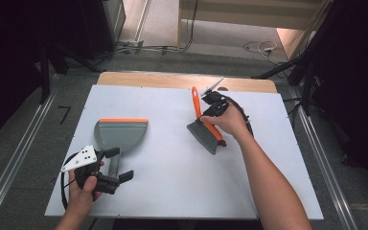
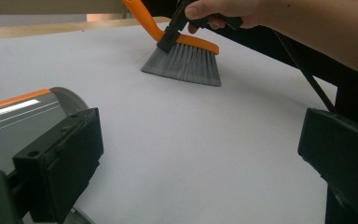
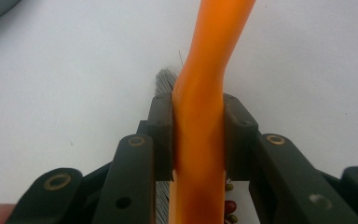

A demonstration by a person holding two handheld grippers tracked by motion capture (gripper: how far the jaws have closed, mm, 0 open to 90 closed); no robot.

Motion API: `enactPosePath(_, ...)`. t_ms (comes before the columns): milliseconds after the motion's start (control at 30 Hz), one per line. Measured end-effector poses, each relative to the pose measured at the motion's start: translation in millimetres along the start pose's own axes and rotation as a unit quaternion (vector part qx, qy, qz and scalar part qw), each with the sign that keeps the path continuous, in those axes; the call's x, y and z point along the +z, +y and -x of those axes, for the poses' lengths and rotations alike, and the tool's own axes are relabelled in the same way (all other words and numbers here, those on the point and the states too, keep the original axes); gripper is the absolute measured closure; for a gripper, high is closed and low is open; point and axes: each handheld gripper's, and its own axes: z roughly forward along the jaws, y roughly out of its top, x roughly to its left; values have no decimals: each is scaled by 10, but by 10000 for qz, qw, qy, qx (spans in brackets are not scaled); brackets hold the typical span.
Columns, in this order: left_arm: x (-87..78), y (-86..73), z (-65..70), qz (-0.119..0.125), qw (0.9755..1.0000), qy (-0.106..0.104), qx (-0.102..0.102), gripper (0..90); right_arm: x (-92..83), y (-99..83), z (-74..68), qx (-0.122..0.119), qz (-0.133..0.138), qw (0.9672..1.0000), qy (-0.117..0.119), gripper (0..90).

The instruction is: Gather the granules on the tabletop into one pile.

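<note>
holding the brush (image 1: 205,130) by its orange handle, the right gripper (image 1: 210,109) has its jaws clamped on either side of the stem just above the head, as the right gripper view shows plainly. the brush stands on the white counter (image 1: 172,187) right of centre, bristles down and touching the surface, its handle rising and leaning away toward the far edge, so its long axis runs from the near-right bristle end up to the far-left tip. the dustpan (image 1: 120,136) lies well apart to the left, flat on the counter, its orange-edged mouth facing the far side and its handle pointing back toward the person. the left gripper (image 1: 116,165) sits at that handle with its jaws spread wide on either side of it, not pressing on it. what matters for a sweep, i judge, is that the pan lies off the brush's left with its mouth turned away from the bristles, so the pan would need turning, or the brush bringing round to its far side. some small reddish bits (image 1: 223,142) lie just beside the bristles.
</note>
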Motion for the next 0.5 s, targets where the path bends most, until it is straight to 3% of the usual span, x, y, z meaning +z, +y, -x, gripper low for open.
enactPosePath(400,-6,2,-5,8,10000,1,-8,11,-31,-20,6,53,33,9999,-119,677)
enactPosePath(500,-7,2,-9,0,10000,7,-5,11,-45,-29,7,74,97,9999,-22,679)
